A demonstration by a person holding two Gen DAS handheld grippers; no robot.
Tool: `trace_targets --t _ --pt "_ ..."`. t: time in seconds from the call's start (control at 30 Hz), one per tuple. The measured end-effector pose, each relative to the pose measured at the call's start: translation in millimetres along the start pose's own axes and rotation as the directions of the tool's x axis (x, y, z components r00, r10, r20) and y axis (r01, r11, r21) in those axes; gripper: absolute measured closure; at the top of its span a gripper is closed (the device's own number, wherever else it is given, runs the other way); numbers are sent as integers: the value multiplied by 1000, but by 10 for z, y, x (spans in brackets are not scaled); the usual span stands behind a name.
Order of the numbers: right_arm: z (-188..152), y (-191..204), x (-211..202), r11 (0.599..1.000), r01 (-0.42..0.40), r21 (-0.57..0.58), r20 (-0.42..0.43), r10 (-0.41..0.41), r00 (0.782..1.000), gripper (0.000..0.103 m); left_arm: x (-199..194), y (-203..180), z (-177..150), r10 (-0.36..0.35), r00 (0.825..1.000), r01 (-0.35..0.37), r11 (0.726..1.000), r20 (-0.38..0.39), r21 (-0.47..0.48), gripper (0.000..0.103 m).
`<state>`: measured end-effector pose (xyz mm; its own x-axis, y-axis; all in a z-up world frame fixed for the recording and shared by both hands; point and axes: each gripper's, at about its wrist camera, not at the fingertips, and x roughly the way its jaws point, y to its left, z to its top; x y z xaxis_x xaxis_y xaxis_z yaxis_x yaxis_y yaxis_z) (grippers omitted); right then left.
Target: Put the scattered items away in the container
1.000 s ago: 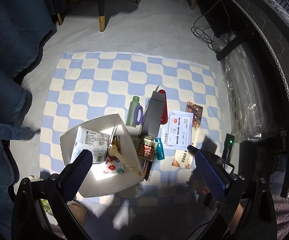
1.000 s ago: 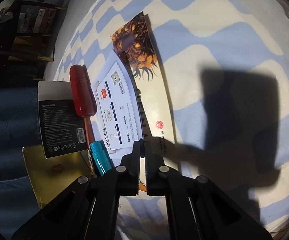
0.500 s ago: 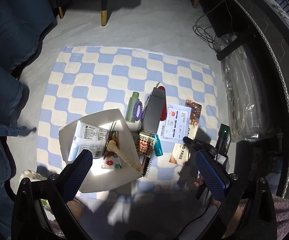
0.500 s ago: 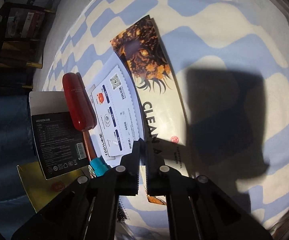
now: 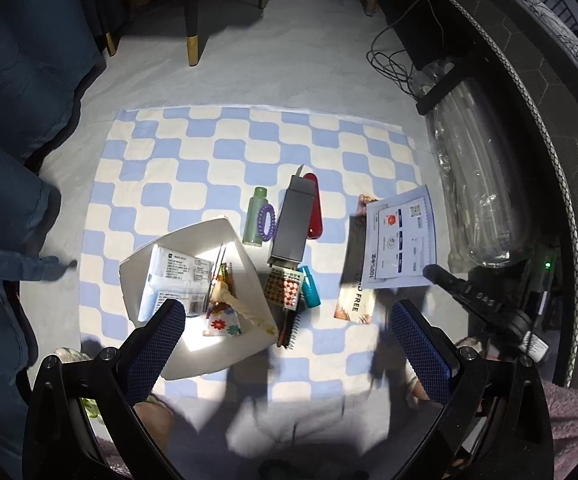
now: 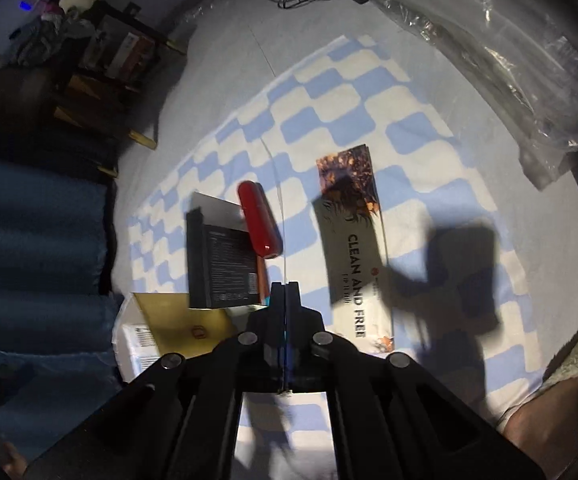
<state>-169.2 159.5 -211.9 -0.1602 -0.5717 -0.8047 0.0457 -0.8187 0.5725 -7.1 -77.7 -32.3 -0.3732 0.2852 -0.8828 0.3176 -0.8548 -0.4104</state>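
Left wrist view: the left gripper (image 5: 289, 340) hangs over the checkered cloth (image 5: 193, 160), jaws spread wide with nothing between them. Under its left finger sits the white container (image 5: 233, 236), already holding a white packet (image 5: 177, 276), a flowered pouch (image 5: 223, 324) and a cream stick-shaped item (image 5: 245, 312). Just beside the container's right wall lie a checkered card (image 5: 283, 288), a dark comb or brush (image 5: 289, 328) and a teal tube (image 5: 310, 291). Beyond them: a green bottle (image 5: 256, 216) with a purple coil hair tie (image 5: 266, 223) on it, a grey box (image 5: 293, 224), and a red case (image 5: 313, 208) touching the box. Out right, the right gripper (image 5: 433, 271) pinches the corner of a white leaflet (image 5: 403, 242), lifted clear of the long card (image 5: 355, 280) lying beneath.

Right wrist view: the right gripper (image 6: 285, 292) is clamped tight, its jaws having just closed on the leaflet (image 6: 283, 216), seen edge-on as a thin line running up from the fingertips. The box (image 6: 223, 264) and red case (image 6: 259, 220) lie left of it, the long card (image 6: 353, 240) right, partly under the gripper's shadow. A clear plastic bundle (image 6: 489, 52) lies past the cloth's far edge.
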Motion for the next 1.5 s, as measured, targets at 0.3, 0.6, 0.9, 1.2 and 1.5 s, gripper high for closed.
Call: trace_targets --t 0.3,0.6,0.9,1.2,1.5 --pt "-125 707 -762 930 -367 -1 -2 367 930 102 -36 311 1 -231 973 229 970 -12 -86 0" --pt "-502 1078 -808 773 -635 3 -82 633 770 102 15 1054 -54 -554 826 548 743 105 -384 0" --pt "-568 1133 -313 766 -629 131 -118 642 758 101 189 1327 -117 -660 742 644 655 115 -396 86" --pt "-682 1018 -116 827 -515 225 -168 553 816 90 177 1438 -159 -505 862 487 797 50 -356 103" --pt "-651 610 13 912 -284 295 -164 341 926 76 384 1390 5 -183 981 166 964 -67 -207 103"
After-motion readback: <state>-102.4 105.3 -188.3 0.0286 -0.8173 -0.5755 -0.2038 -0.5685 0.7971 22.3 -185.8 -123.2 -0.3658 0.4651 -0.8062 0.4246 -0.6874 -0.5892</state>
